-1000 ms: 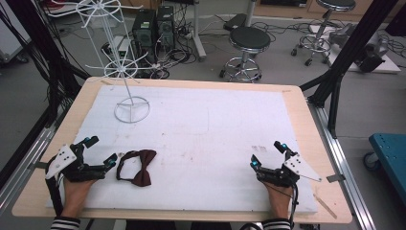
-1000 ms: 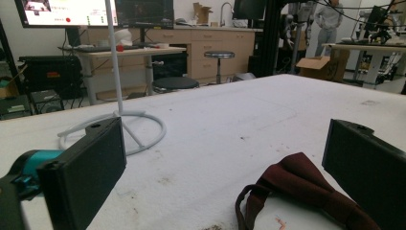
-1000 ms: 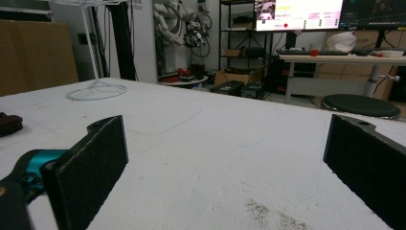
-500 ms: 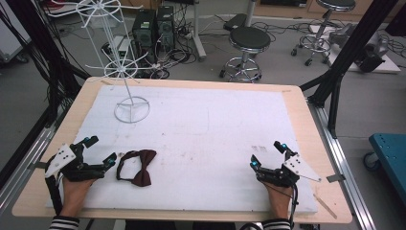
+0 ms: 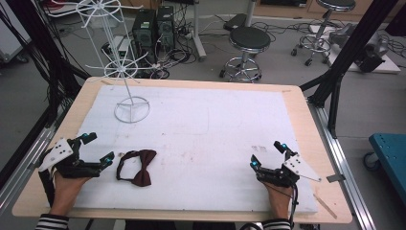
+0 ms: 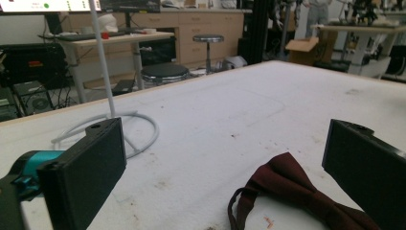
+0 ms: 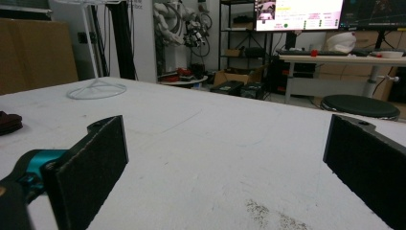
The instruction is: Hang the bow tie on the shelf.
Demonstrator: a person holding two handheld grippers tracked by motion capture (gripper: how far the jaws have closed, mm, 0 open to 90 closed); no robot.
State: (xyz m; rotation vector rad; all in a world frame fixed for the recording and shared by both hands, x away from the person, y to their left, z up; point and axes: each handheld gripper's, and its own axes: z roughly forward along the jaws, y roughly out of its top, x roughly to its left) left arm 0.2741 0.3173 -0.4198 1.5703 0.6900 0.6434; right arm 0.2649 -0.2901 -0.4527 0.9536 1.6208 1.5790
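Bow tie [image 5: 136, 166]: dark red, flat on the white pad [image 5: 201, 143] of the worktop [image 5: 306, 129], near the front left edge.

High view
- Left tongs [image 5: 98, 148]: held in the left hand [image 5: 64, 189] at the worktop's front left; jaws spread, tips towards the bow tie, just beside its loop and apart from it.
- Right tongs [image 5: 265, 153]: held in the right hand [image 5: 277, 194] at the front right; jaws spread, nothing between them, well apart from the bow tie.
- Wire stand [image 5: 125, 79]: white, upright at the back left of the pad, ring base on the pad, spoked wheels on its pole.
- Sleeves: striped, at the bottom edge.
- Floor beyond: two stools [image 5: 249, 45], computer towers [image 5: 153, 26], cables.

Left gripper view
- Left tongs [image 6: 222, 158]: two black jaws wide apart, gripping nothing.
- Bow tie [image 6: 292, 189]: on the pad low between the jaws, nearer the right jaw, strap loop [image 6: 237, 203] at its left; whether it touches that jaw cannot be told.
- Wire stand [image 6: 112, 122]: base ring and pole behind the left jaw.

Right gripper view
- Right tongs [image 7: 225, 158]: black jaws wide apart over bare pad.
- Bow tie [image 7: 9, 122]: an edge at far left.
- Wire stand [image 7: 95, 86]: far off at upper left.
- Background: monitors [image 7: 299, 14], desk, stool.
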